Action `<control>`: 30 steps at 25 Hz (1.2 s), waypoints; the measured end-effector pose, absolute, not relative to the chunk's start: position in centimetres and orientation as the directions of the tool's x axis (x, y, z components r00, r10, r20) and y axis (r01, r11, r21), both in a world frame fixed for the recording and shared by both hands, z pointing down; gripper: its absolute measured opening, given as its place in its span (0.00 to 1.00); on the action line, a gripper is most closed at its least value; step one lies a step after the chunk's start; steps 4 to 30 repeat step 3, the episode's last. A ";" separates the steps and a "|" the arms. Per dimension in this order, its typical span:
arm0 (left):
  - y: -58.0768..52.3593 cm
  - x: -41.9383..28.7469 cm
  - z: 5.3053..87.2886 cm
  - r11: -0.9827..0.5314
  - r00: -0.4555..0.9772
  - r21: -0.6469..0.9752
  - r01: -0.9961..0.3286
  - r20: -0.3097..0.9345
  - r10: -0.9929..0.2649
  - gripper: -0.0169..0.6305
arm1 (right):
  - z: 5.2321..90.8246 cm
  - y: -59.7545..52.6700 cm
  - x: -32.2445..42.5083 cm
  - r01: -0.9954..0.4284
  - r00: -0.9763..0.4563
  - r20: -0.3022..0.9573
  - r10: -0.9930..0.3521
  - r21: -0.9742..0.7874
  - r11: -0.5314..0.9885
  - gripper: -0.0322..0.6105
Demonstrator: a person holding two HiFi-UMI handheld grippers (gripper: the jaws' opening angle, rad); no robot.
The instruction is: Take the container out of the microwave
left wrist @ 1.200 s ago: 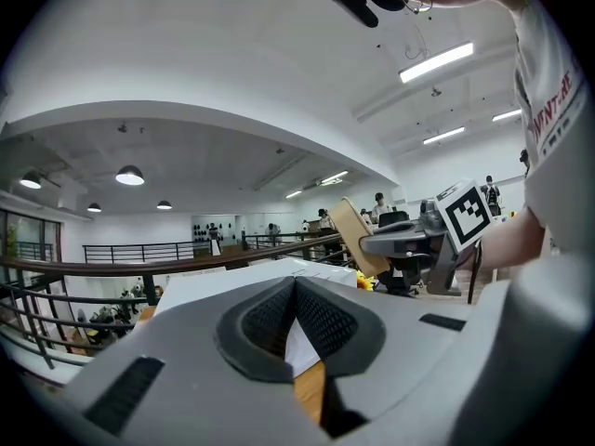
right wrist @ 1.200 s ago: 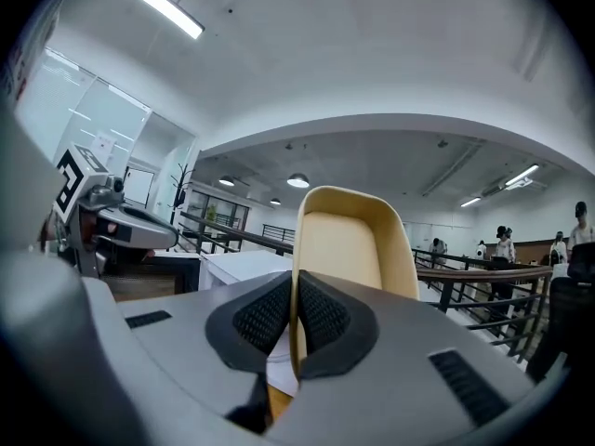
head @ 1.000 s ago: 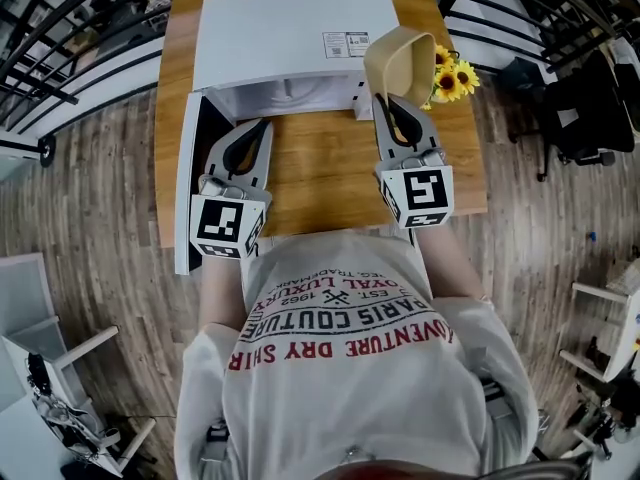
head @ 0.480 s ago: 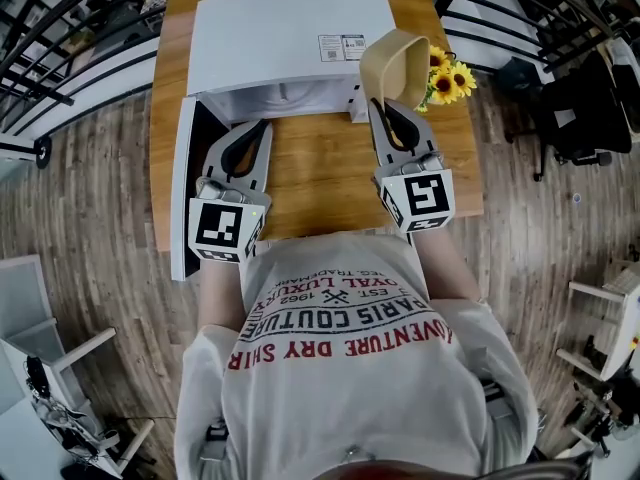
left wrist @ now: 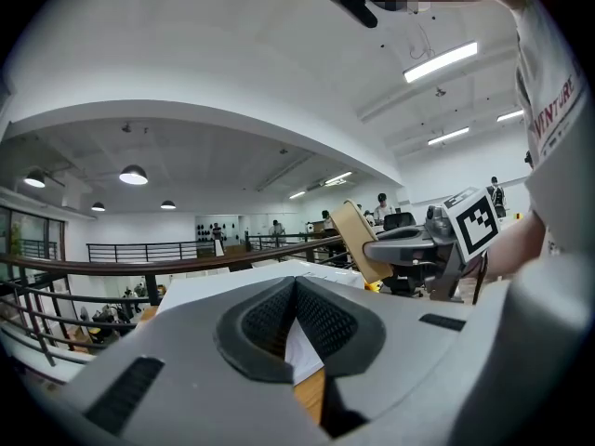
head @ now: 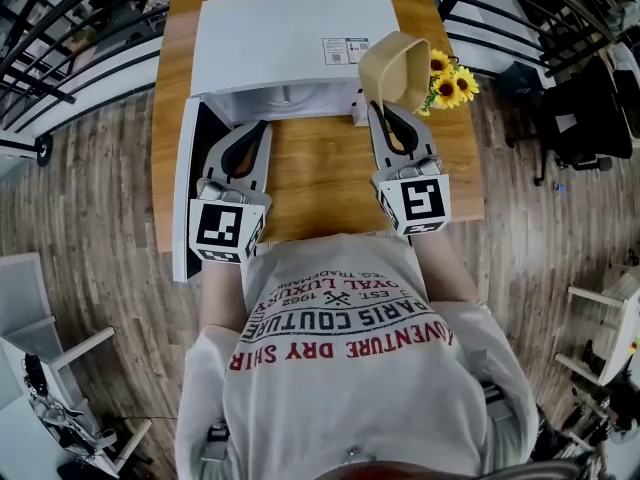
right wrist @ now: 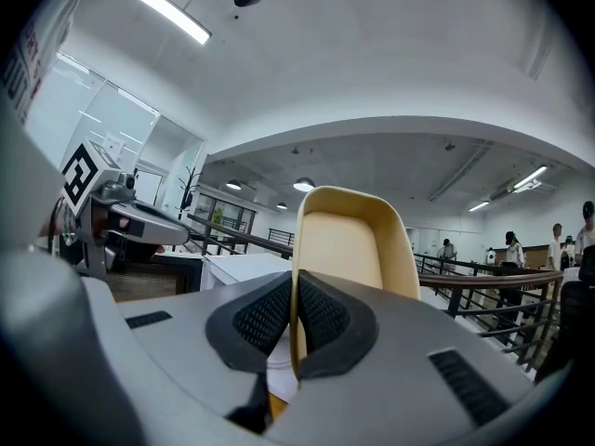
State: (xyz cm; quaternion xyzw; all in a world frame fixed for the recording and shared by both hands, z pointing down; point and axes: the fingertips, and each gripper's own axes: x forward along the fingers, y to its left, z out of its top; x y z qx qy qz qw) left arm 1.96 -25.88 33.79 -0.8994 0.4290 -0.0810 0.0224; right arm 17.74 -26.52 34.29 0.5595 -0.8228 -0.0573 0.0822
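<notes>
Container [head: 397, 68] is out of the microwave [head: 290, 38], tilted on edge just off its front right corner. The right gripper [head: 385, 108] pinches one thin wall. Risk: so narrow a bite could let it pivot or slip. A swing away from the microwave could clip the sunflowers [head: 450, 83] beside it. Left gripper [head: 255, 128] is pressed together and empty at the microwave's open mouth.

Head view steeply down over microwave [head: 290, 33], gripper views level, close along own jaws, microwave shared
</notes>
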 end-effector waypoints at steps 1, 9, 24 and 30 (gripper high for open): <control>-25.8 2.0 33.9 -0.630 0.618 -0.107 -0.769 0.127 -0.776 0.05 | 34.3 -26.5 17.9 -0.913 -0.356 0.071 -0.932 0.188 0.363 0.10; -25.8 2.2 34.0 -0.630 0.618 -0.100 -0.770 0.128 -0.776 0.05 | 34.4 -26.4 18.2 -0.916 -0.346 0.071 -0.936 0.191 0.353 0.10; -25.8 2.2 34.0 -0.630 0.618 -0.100 -0.770 0.128 -0.776 0.05 | 34.4 -26.4 18.2 -0.916 -0.346 0.071 -0.936 0.191 0.353 0.10; -25.8 2.2 34.0 -0.630 0.618 -0.100 -0.770 0.128 -0.776 0.05 | 34.4 -26.4 18.2 -0.916 -0.346 0.071 -0.936 0.191 0.353 0.10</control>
